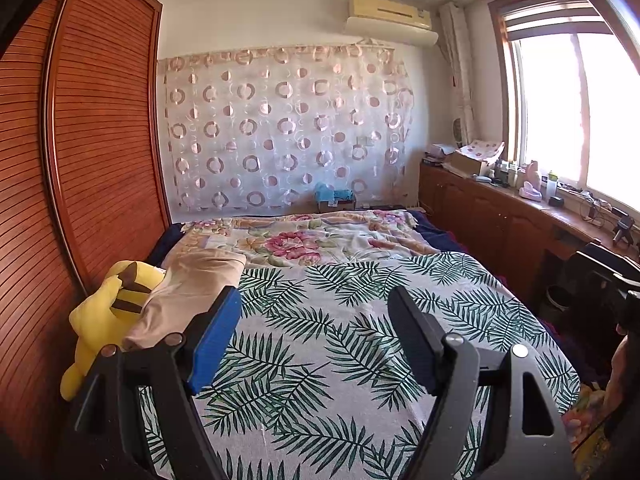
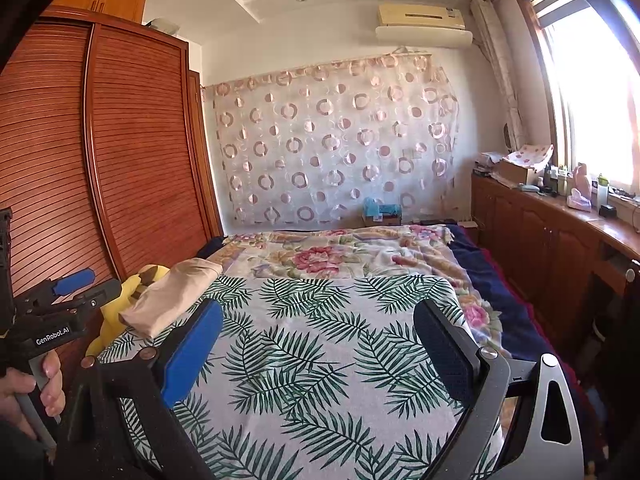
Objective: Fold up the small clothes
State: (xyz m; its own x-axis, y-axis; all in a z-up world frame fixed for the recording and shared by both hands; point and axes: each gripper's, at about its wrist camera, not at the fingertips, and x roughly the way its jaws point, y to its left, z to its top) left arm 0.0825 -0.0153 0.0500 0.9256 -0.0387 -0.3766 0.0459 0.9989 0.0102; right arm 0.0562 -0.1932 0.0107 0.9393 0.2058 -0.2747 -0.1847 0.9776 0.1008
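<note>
garment: folded beige cloth bundle (image 1: 188, 296) on bed's left edge, 10 o'clock in both views, apart from both grippers
beside it: yellow plush toy with brown stripes (image 1: 106, 312), touching bundle's left side
left gripper (image 1: 316, 340): jaws wide, nothing between
right gripper (image 2: 320, 354): jaws wide, nothing between
bed surface: white palm-leaf print sheet (image 1: 340, 340), bare at 12 o'clock; floral blanket (image 1: 304, 236) beyond
left limit: slatted wooden wardrobe (image 1: 92, 152), close against bed
right limit: wooden counter (image 2: 560, 232) under window, aisle between
</note>
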